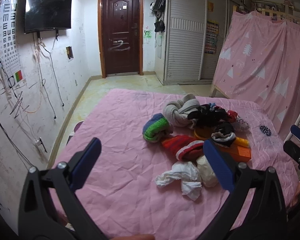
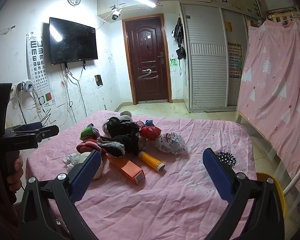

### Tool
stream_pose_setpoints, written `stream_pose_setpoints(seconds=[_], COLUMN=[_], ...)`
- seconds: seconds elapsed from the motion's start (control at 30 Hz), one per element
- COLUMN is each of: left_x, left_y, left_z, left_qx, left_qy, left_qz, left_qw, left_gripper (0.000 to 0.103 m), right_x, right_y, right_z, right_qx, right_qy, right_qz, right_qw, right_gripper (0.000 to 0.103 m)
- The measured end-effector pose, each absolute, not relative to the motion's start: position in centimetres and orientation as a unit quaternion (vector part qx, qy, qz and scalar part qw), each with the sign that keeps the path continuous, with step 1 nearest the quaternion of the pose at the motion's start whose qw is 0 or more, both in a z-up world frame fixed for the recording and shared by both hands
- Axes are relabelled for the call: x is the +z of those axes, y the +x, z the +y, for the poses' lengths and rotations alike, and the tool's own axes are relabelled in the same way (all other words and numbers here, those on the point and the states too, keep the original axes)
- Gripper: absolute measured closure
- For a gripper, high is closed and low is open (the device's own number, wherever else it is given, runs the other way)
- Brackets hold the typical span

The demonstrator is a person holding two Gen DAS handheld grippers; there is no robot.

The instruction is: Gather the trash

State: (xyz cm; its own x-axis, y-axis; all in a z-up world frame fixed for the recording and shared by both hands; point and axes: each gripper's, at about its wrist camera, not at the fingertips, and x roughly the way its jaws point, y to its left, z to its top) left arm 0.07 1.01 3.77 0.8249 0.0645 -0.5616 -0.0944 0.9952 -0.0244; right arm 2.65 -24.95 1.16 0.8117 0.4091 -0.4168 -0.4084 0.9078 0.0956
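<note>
Both tools, the left tool (image 1: 153, 160) and the right tool (image 2: 152, 165), hang spread wide and empty above the pink-sheeted bed (image 2: 170, 200), so the collecting looks barely begun. The trash lies mixed among socks: crumpled tissue (image 1: 180, 177), an orange box (image 2: 128, 170) and a printed wrapper (image 2: 171, 143). Next, I judge, one tool must drop over the tissue and pinch it.

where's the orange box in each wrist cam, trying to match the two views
Left wrist view: the orange box is right of centre, mostly hidden behind the left gripper's right finger.
Right wrist view: it lies near centre, fully visible, pointing toward the camera.
Shared landmark: the yellow thread spool just beside it.
</note>
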Motion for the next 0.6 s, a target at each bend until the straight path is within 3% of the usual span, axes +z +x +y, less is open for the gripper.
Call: stream_pose_setpoints(seconds=[0.6], left_x=[3.52], left_y=[0.10], left_z=[0.97], left_qx=[0.042], left_qy=[-0.027], left_qz=[0.298], left_qw=[0.953], left_gripper=[0.005], right_x=[0.64], right_y=[2.74], right_z=[-24.19], right_qx=[0.226], right_qy=[-0.009], right_qz=[0.223], right_qw=[0.948], right_gripper=[0.008])
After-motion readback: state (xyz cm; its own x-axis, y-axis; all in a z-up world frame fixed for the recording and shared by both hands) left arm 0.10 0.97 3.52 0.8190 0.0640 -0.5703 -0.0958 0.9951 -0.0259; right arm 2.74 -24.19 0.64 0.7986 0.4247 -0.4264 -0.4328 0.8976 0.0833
